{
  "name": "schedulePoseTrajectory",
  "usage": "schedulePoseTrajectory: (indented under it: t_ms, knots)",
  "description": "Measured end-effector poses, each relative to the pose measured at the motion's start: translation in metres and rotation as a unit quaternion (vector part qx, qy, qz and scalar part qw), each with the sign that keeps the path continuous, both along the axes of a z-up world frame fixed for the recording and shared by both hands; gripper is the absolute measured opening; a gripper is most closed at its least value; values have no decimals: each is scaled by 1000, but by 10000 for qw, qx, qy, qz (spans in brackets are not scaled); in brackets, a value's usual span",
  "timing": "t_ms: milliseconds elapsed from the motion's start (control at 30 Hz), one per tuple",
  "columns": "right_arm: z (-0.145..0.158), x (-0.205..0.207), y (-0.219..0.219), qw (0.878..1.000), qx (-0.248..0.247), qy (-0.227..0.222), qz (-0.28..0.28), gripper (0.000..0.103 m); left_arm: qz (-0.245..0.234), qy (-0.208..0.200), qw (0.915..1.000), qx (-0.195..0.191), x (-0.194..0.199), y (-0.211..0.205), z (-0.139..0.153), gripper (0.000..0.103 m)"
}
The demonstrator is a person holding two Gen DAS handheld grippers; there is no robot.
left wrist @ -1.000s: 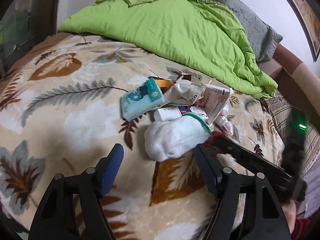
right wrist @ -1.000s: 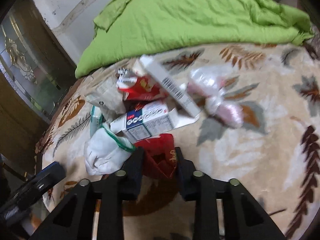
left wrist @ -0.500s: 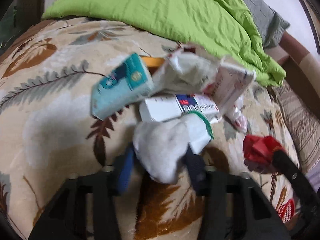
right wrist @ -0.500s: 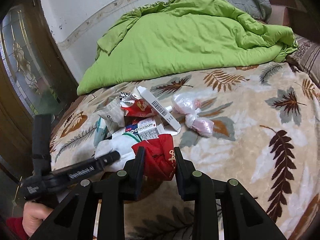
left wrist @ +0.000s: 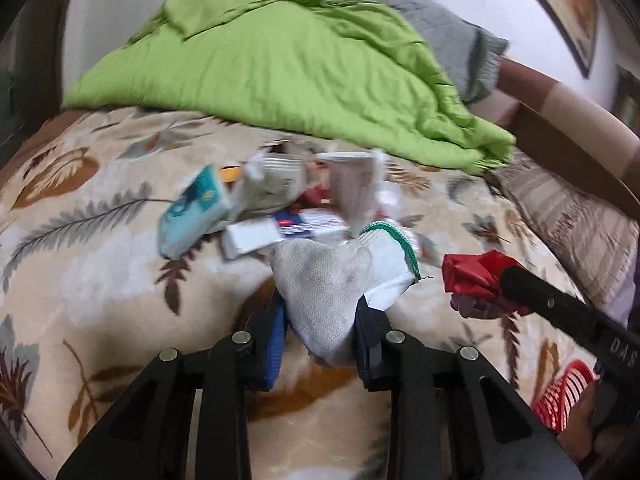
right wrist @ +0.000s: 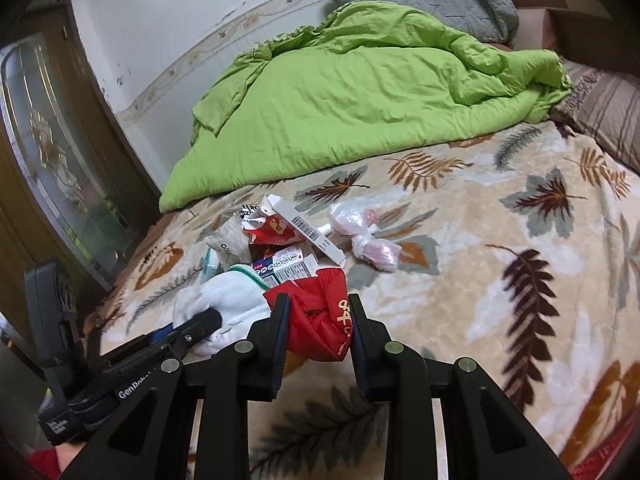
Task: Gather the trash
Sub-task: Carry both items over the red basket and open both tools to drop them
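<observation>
Left gripper [left wrist: 320, 322] closing on white glove [left wrist: 328, 280] at near edge of trash pile [right wrist: 288, 236], right gripper [right wrist: 316, 320] clamping red bag [right wrist: 320, 316]; blurry, but glove's loose cuff probably snags the boxes.

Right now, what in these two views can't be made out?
- Left wrist view: motion blur smears the print on the boxes beyond the white glove.
- Left wrist view: the red basket is cut by the right gripper's arm and the edge.
- Right wrist view: the glove and left gripper hide the teal pack.
- Right wrist view: the red bag's underside is hidden by the fingers.
</observation>
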State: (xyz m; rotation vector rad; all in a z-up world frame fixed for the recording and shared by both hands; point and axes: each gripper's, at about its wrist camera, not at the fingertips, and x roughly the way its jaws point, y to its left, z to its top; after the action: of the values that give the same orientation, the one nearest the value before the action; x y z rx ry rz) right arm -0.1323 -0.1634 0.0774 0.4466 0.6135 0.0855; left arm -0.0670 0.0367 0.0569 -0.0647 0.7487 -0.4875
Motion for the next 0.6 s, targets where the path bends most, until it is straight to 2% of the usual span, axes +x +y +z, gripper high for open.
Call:
schedulePoseTrajectory:
  t_ms: [167,267,367,467,600]
  knots:
    - [16,-49,-34,9998,7,-51,-203,30,-671,-61,9977,-69,-29,-28,9,28]
    - [17,-86,-69,9988,84,44,-482,30,-1207,-145,9926,-70,-53,-58,19,28]
    - [19,-132,-109,9955,26,169,-934,30,-1860,-140,9824,-109,-82,-94,29,28]
    - [20,-185,-150,9877,-68,288,-1533,30,-2566,-67,9664,-113,-116,-138,37,28]
    - [15,-242,-189,9745,9,496,-2189,30,-3250,177,9455,17,-154,-191,32,28]
